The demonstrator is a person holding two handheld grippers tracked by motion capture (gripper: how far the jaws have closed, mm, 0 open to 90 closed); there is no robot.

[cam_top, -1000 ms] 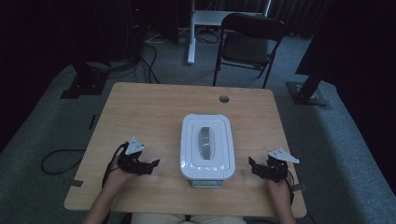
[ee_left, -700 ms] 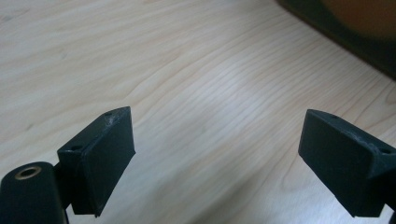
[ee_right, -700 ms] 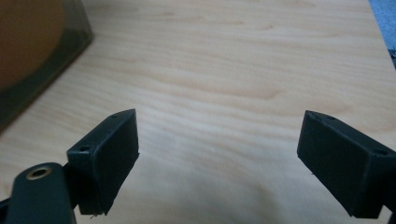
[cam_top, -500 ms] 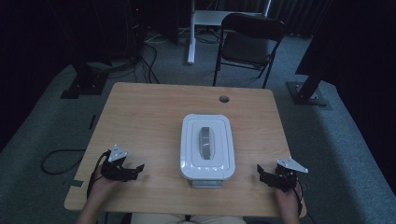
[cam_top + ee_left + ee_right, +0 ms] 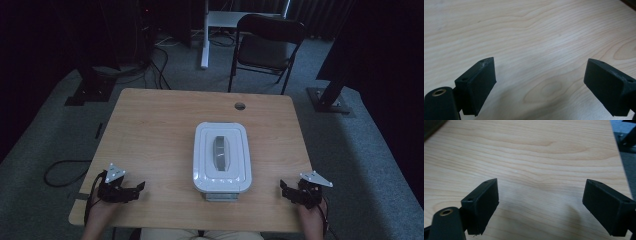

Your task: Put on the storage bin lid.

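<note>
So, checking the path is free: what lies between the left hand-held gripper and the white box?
Only bare tabletop, seen in the high view, between the left hand-held gripper and the white box.

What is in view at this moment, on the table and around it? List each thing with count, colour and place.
Lidded box: one, white with a grey handle recess in its lid, at the middle of the table, nearer the person's edge.
Table: one, light wood, centre of the high view, with a round cable hole near its far edge.
Chair: one, black, on the floor beyond the far edge.
Stand bases: two, dark, on the grey carpet left and right of the table.
Cables: black, on the carpet at left.
Left gripper: one, black, near the left front corner, open, nothing between its jaws.
Right gripper: one, black, near the right front corner, open, nothing between its jaws.
</note>
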